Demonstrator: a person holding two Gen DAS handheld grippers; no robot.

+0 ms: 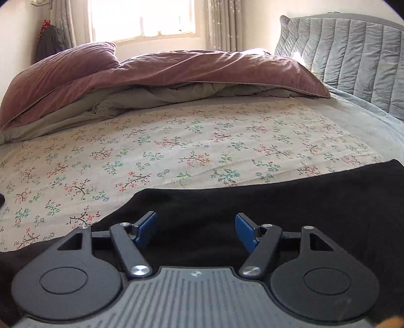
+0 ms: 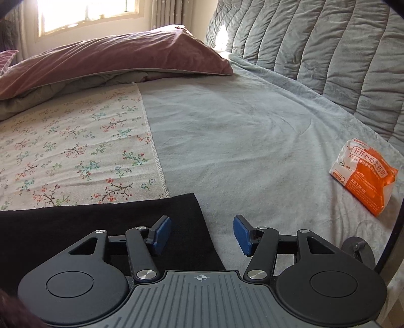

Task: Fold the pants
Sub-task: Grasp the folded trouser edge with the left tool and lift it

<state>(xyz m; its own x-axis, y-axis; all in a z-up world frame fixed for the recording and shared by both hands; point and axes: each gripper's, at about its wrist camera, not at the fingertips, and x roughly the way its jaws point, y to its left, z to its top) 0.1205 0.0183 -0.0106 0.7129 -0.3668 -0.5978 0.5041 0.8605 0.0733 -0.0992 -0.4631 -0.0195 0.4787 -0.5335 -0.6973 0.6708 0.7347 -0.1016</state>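
Both tools, left tool [image 1: 195, 232] and right tool [image 2: 202, 234], hover with jaws apart and empty over the black pants [image 1: 252, 201], which lie flat along the near edge of the bed [image 2: 252, 138]. A fold appears just laid; the next likely needs a fresh grip at an edge. Only the right view shows the pants' corner and an orange packet [image 2: 363, 174].

A: Daylight pours through the window [image 1: 142, 19], which is blown out to plain white in both views.

B: And below the window?

A: The mauve duvet [image 1: 161, 73] is softly lit, shading the grey fold beneath it. The black pants [image 1: 277, 201] nearest the lens show no detail.

B: Sharpness?

A: Crisp centrally; far from the window, edges bow and corners darken.
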